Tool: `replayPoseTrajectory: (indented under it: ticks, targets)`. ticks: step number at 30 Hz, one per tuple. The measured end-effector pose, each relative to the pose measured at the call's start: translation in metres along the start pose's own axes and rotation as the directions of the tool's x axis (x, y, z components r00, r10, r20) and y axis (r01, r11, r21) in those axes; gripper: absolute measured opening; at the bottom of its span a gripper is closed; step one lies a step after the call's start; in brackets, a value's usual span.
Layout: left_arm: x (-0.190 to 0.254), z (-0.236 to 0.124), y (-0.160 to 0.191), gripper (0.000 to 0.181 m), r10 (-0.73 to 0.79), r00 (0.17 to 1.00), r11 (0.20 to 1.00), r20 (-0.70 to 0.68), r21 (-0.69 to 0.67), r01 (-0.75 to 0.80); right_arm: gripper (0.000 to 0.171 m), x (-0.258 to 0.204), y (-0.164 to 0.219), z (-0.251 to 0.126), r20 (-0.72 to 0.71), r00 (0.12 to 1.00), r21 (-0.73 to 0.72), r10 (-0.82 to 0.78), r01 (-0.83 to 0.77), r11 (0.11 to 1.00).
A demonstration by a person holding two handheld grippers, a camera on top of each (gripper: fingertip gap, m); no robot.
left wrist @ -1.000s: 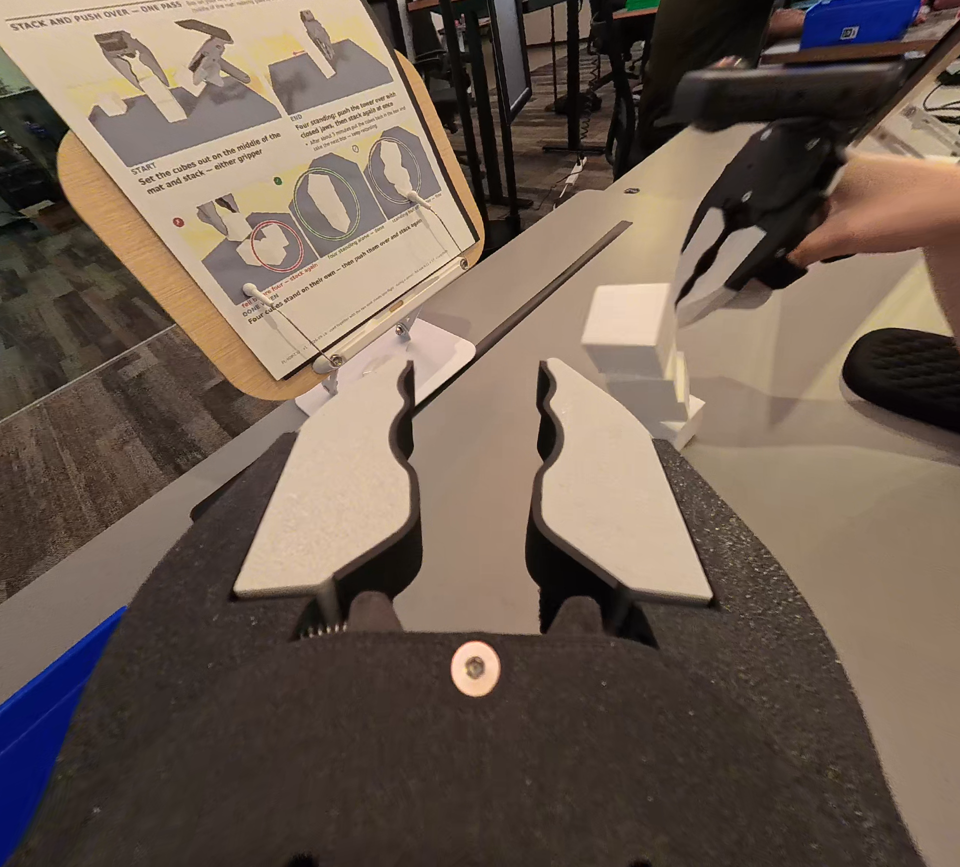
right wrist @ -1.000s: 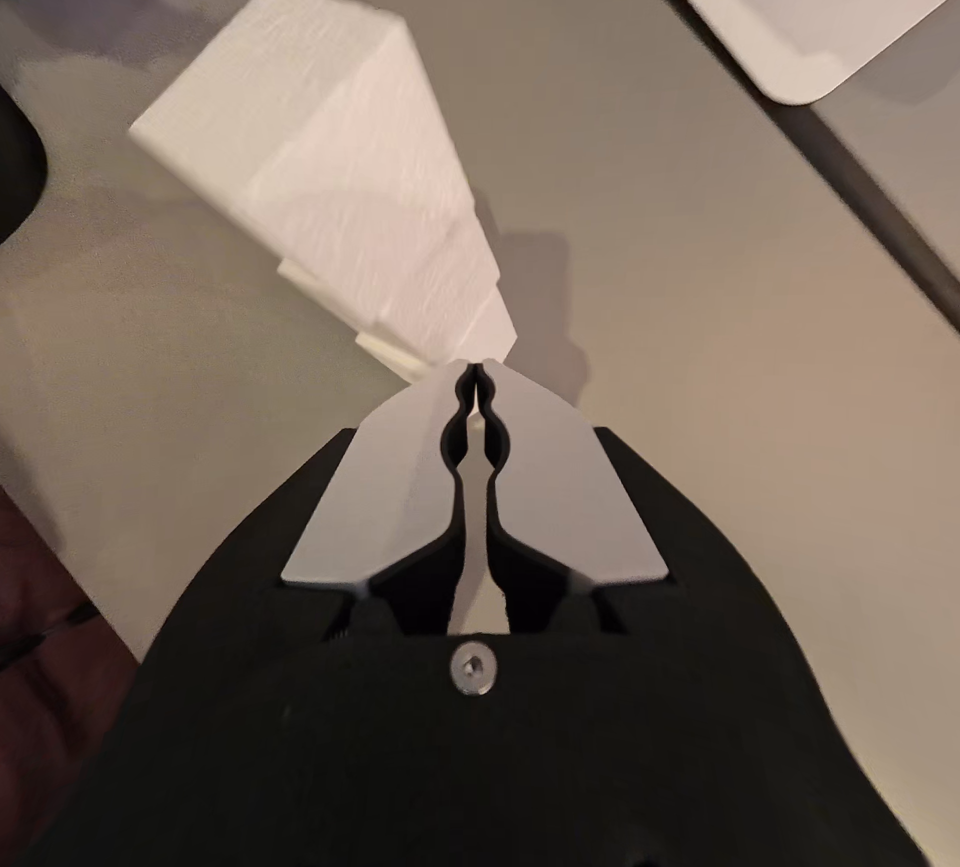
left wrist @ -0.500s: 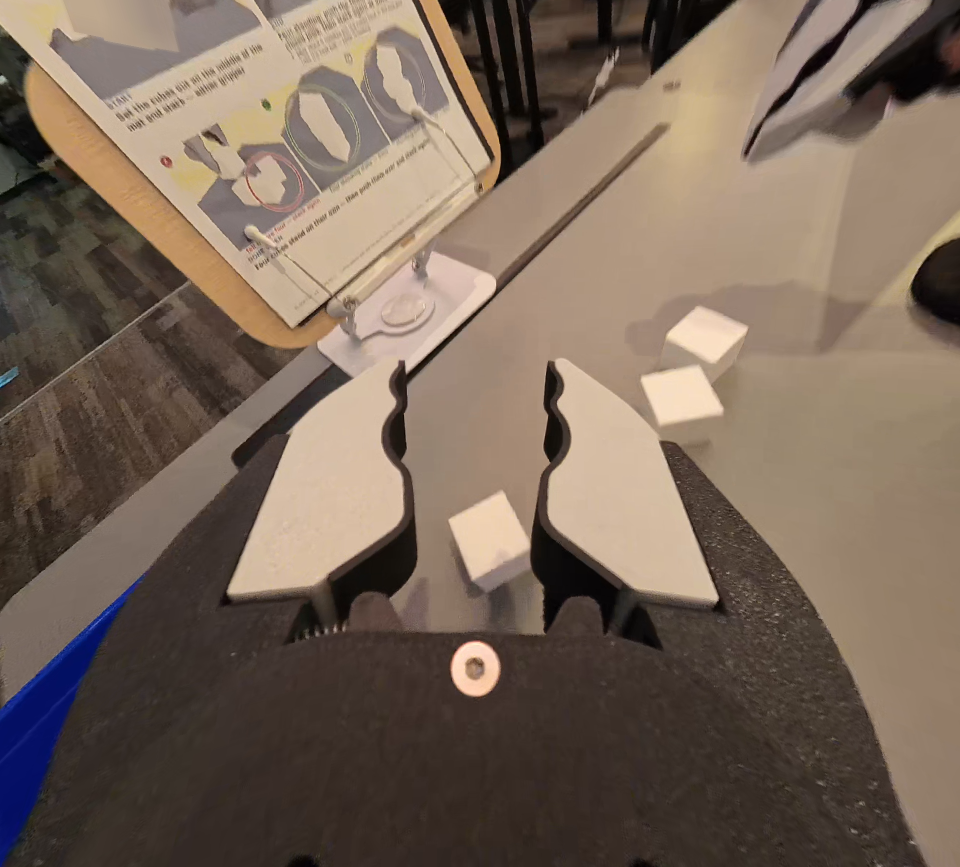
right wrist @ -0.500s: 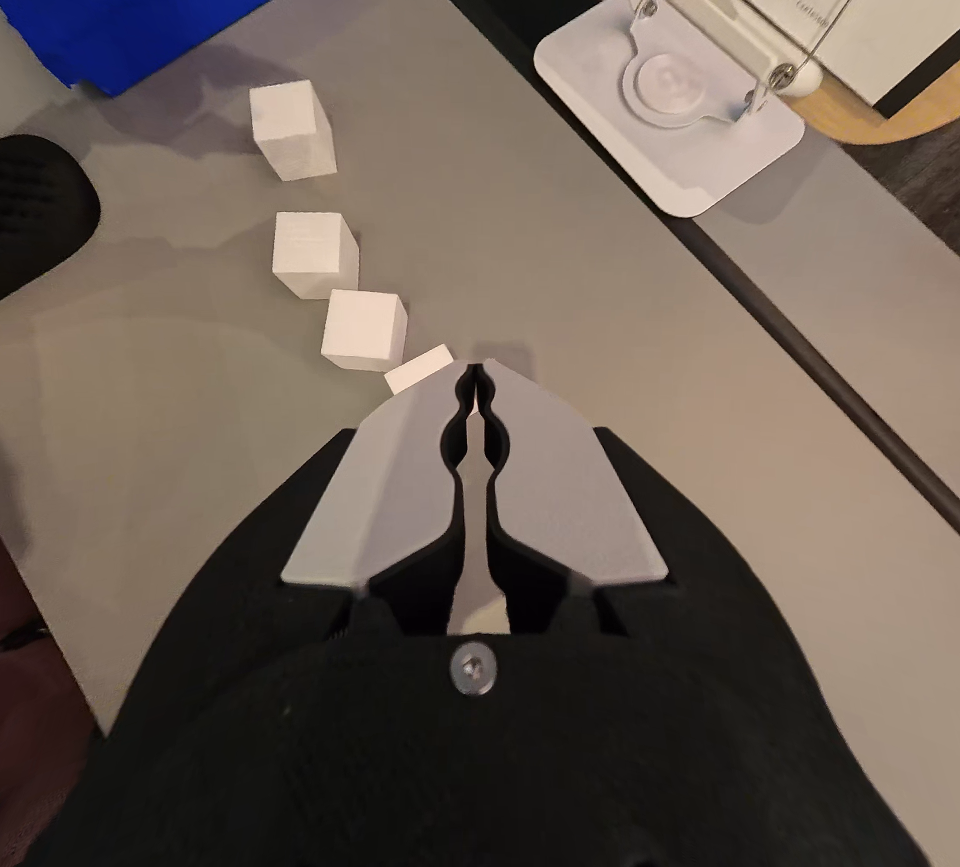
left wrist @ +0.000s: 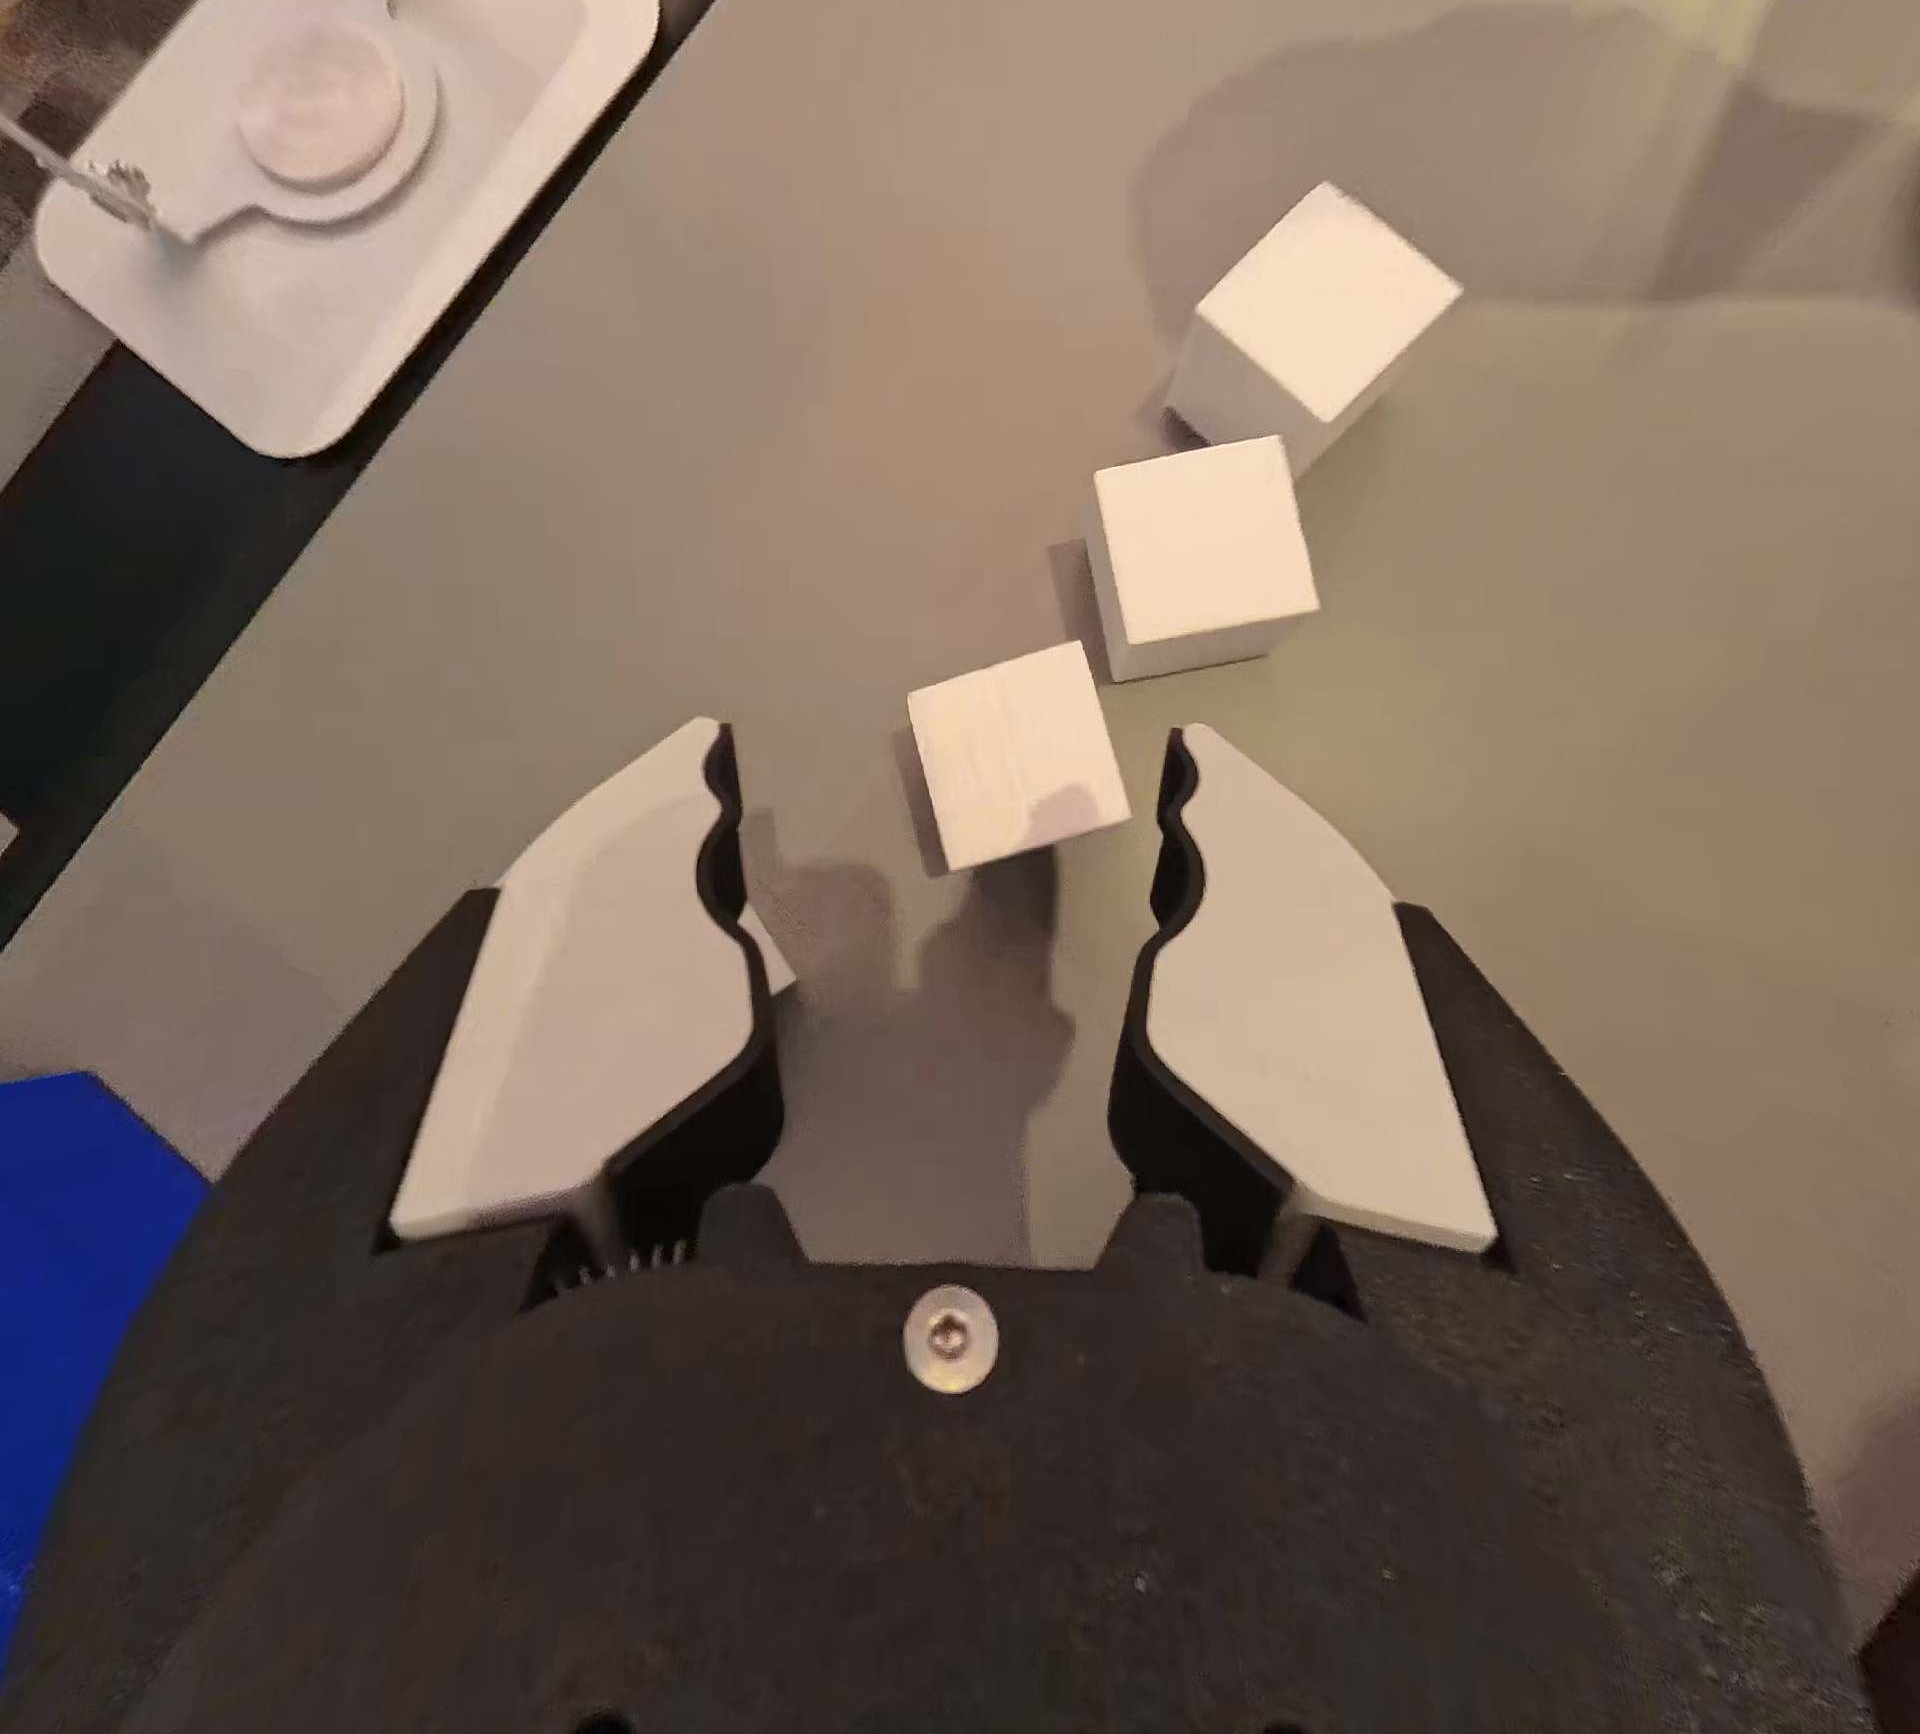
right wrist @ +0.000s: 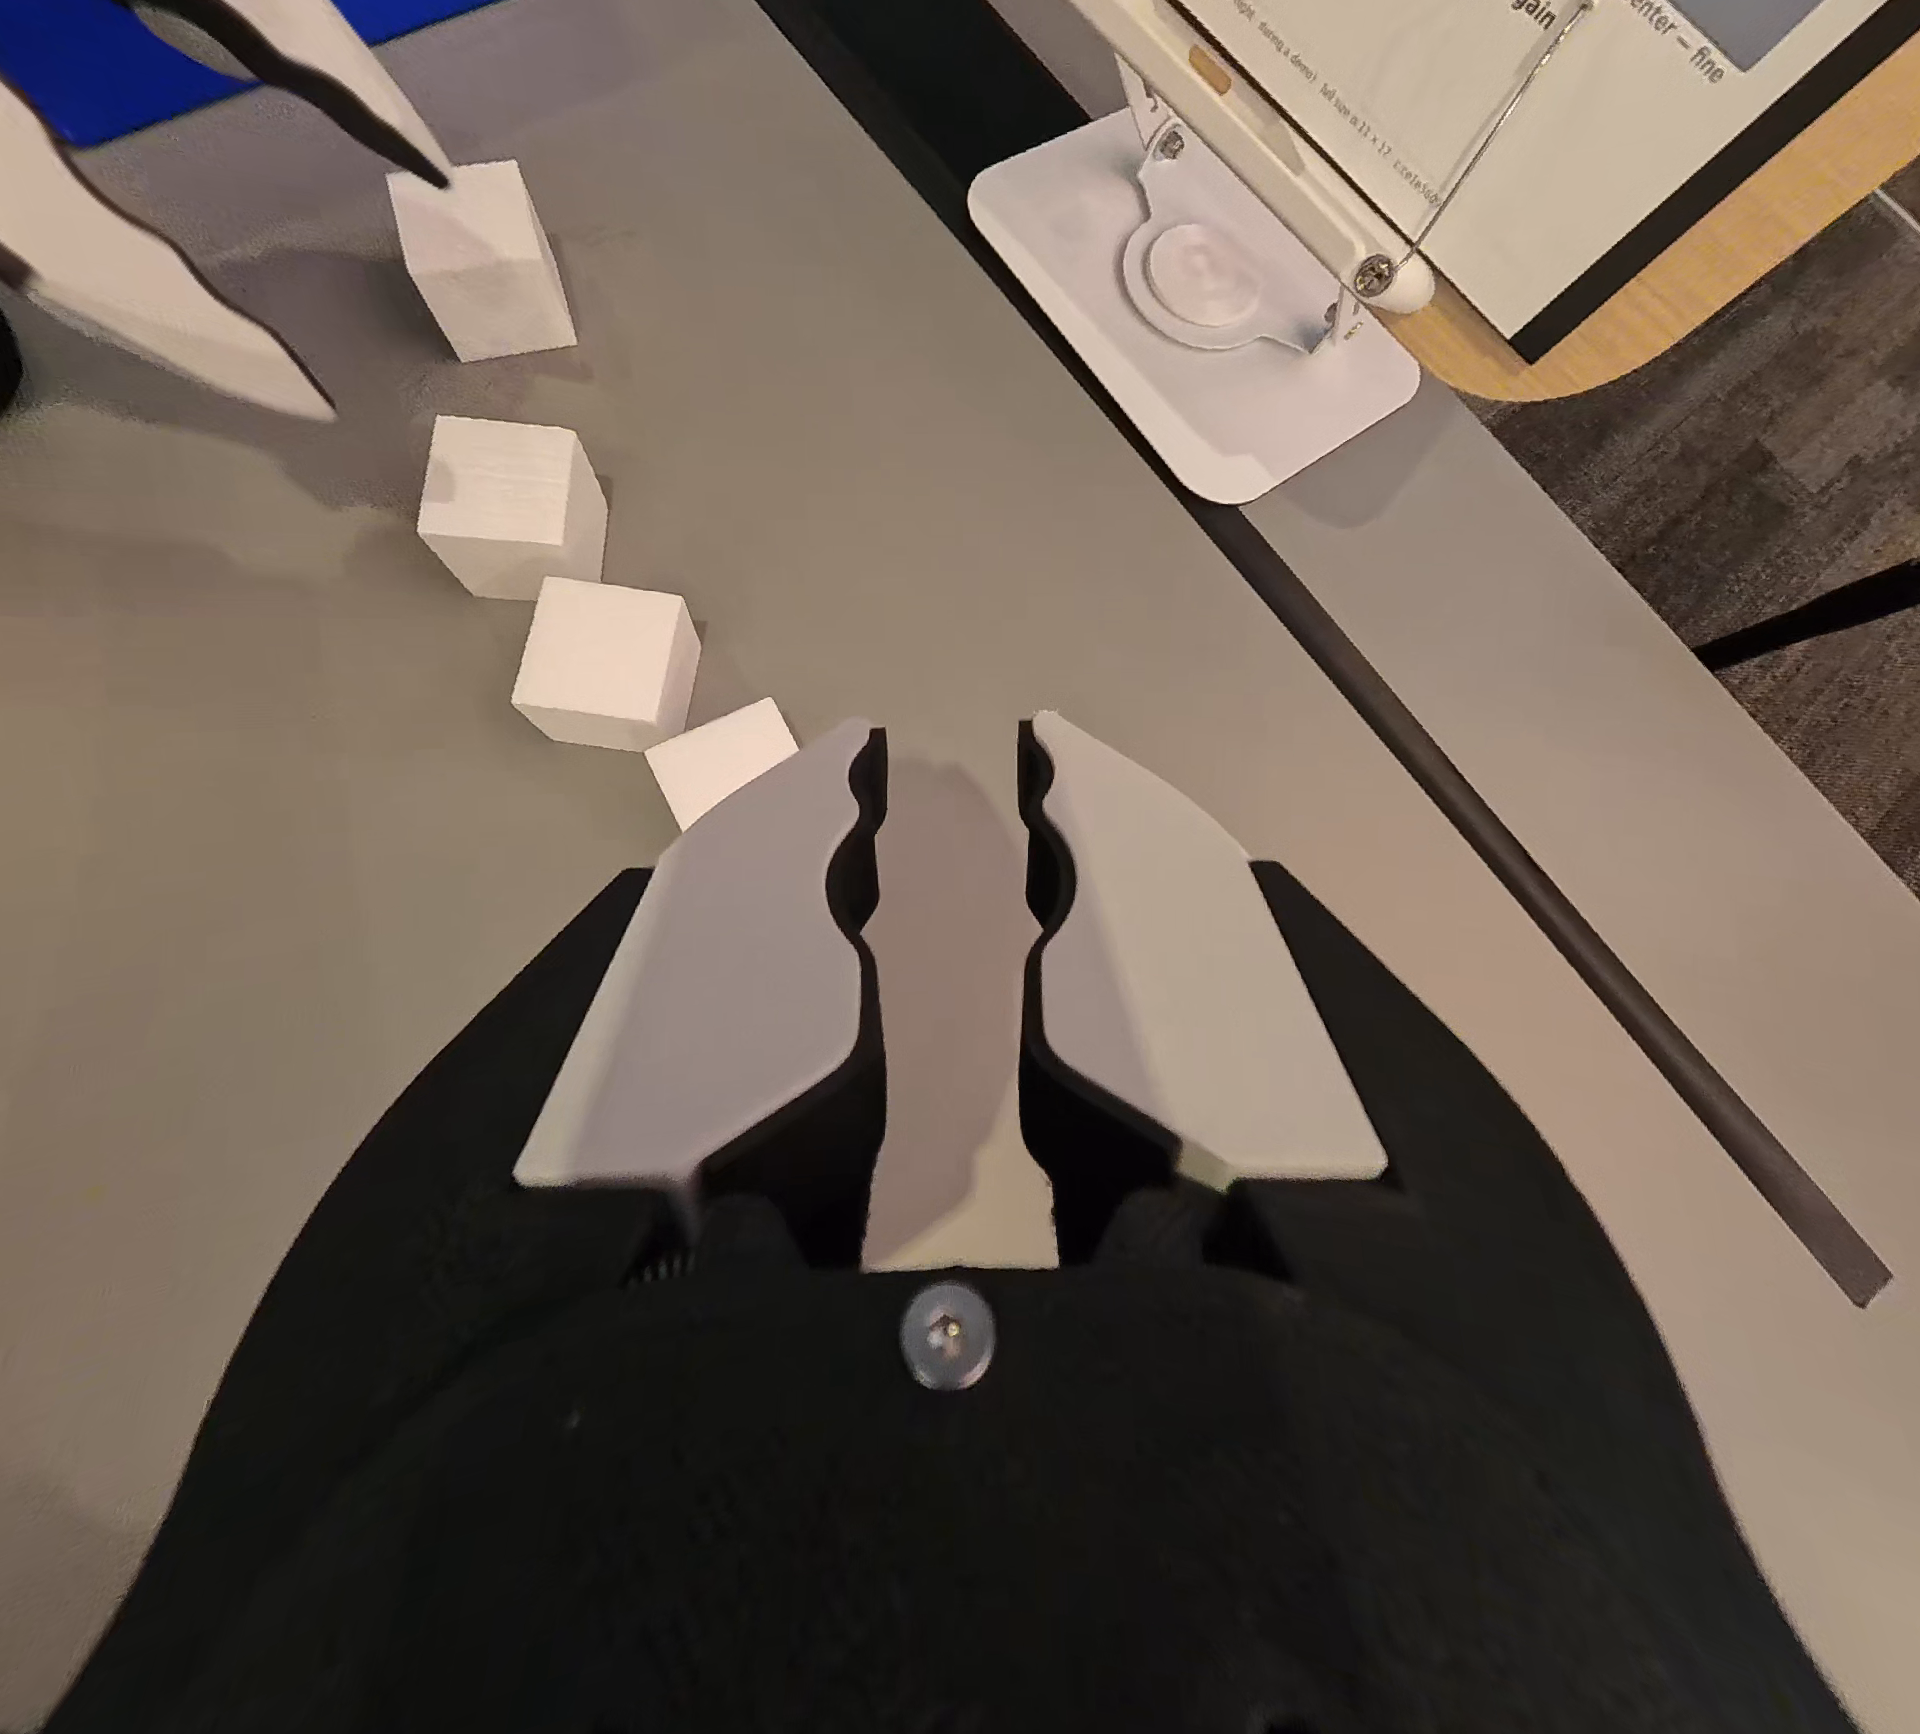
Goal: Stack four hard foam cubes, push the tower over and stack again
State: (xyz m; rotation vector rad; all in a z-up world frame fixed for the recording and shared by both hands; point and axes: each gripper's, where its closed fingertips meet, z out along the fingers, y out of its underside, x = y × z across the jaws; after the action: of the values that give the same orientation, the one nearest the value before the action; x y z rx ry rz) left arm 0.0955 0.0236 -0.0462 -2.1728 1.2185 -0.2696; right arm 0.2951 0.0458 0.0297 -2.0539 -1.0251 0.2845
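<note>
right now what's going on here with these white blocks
A person is working with a claw in each hand on a grey table. Four white foam cubes lie apart in a loose line, none stacked. The left claw, open, hangs over the end cube, which lies between its fingers, not gripped. The right claw is partly open and empty near the other end of the line, its finger covering part of the nearest cube.

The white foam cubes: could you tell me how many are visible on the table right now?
4, in a loose curved row on the grey table: the farthest cube under the left gripper, a second cube, a third cube, and a nearest cube partly hidden behind the right gripper.
</note>
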Motion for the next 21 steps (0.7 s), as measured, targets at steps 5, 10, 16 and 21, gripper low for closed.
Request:
replayPoseTrajectory:
  ticks: [5,10,16,21]
  targets:
    - [0.006,0.039,0.022,0.088,-0.056,0.997,0.985,0.059,-0.159,0.064,0.025,0.001,0.000,-0.005,0.002,1.000,0.007,0.002,-0.002,1.000]
    - [0.009,0.054,0.033,0.089,-0.057,0.996,0.972,0.067,-0.223,0.071,0.025,0.004,0.000,-0.012,0.000,1.000,0.026,0.008,-0.008,1.000]
    - [0.009,0.060,0.043,0.086,-0.046,0.995,0.958,0.092,-0.278,0.071,0.025,0.007,0.001,-0.018,-0.001,1.000,0.035,0.015,-0.015,0.999]
    - [0.009,0.067,0.051,0.068,-0.037,0.997,0.946,0.069,-0.319,0.057,0.025,0.008,0.001,-0.021,0.002,1.000,0.039,0.012,-0.012,0.999]
